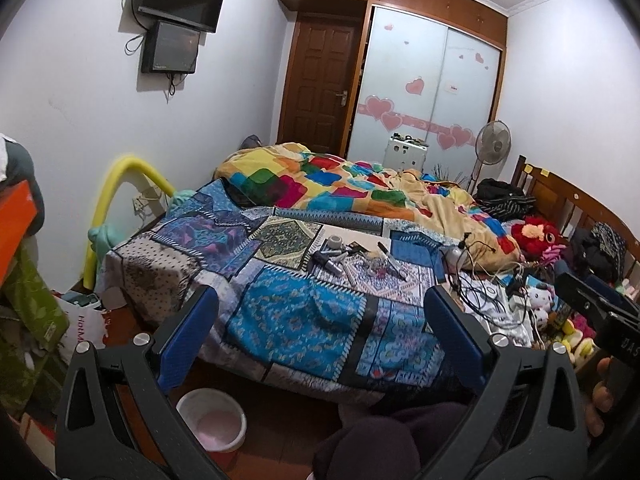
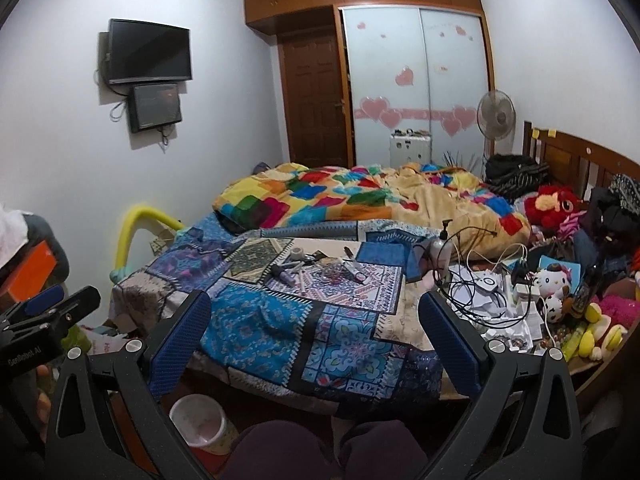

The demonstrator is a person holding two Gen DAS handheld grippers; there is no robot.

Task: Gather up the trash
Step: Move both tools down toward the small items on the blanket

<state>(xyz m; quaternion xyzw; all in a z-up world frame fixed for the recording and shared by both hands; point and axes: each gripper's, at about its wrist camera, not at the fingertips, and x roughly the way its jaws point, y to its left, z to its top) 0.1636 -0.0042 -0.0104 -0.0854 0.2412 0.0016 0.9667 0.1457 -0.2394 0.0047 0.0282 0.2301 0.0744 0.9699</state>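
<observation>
A pale pink waste bin stands on the floor by the bed's near corner. On the patchwork bedspread lies a cluster of small items: a tape roll, markers and scraps. My left gripper hangs open above the near edge of the bed, holding nothing. My right gripper is open too and equally short of the cluster. The bin sits below and left of both.
Tangled cables, white papers and plush toys crowd the right side of the bed. A colourful quilt is heaped at the far end. A person's knees are at the bottom. Bags and boxes line the left floor.
</observation>
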